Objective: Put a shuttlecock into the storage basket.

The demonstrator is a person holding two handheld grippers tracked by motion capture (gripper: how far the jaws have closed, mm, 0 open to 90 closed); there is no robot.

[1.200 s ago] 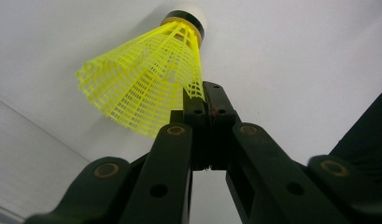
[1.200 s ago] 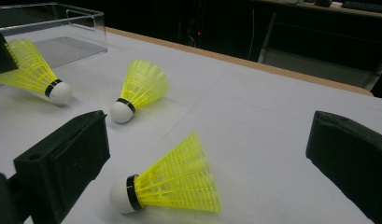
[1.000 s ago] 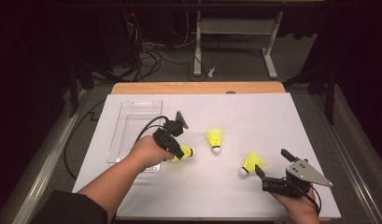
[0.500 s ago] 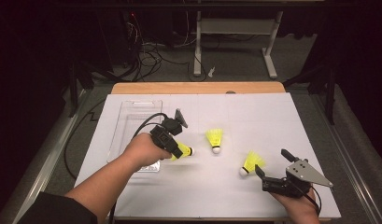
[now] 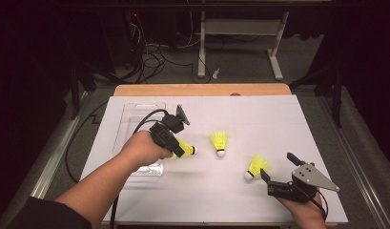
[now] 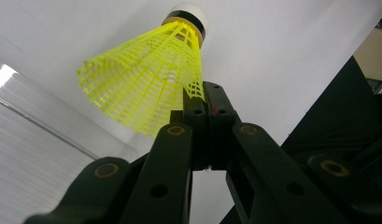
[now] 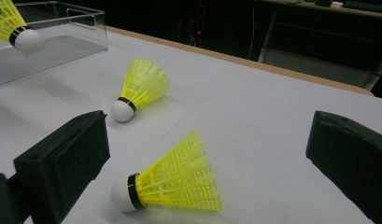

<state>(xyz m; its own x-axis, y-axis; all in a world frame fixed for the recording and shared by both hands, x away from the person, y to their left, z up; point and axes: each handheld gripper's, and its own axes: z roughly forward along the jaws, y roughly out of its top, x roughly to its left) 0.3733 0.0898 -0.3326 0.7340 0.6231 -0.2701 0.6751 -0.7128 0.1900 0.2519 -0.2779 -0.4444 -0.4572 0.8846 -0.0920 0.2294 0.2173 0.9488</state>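
My left gripper (image 5: 181,150) is shut on the skirt rim of a yellow shuttlecock (image 5: 188,149), which hangs just above the white table right of the clear tray (image 5: 135,112). In the left gripper view the black jaws (image 6: 208,100) pinch the mesh edge of that shuttlecock (image 6: 142,79), cork pointing away. My right gripper (image 5: 277,166) rests open near the front right, with a second shuttlecock (image 5: 256,166) lying just beyond its fingertips. The right gripper view has this shuttlecock (image 7: 177,182) between the spread jaws (image 7: 212,135), untouched. A third shuttlecock (image 5: 220,142) lies mid-table.
The white sheet (image 5: 269,114) covers the table, with a wooden strip (image 5: 202,89) along its far edge. A cable (image 5: 73,143) trails off the left side. Desk legs (image 5: 200,43) and floor wiring stand beyond the table.
My left gripper has risen a little with the shuttlecock held in it, drifting slightly away from the table surface. The right gripper and both loose shuttlecocks have stayed put.
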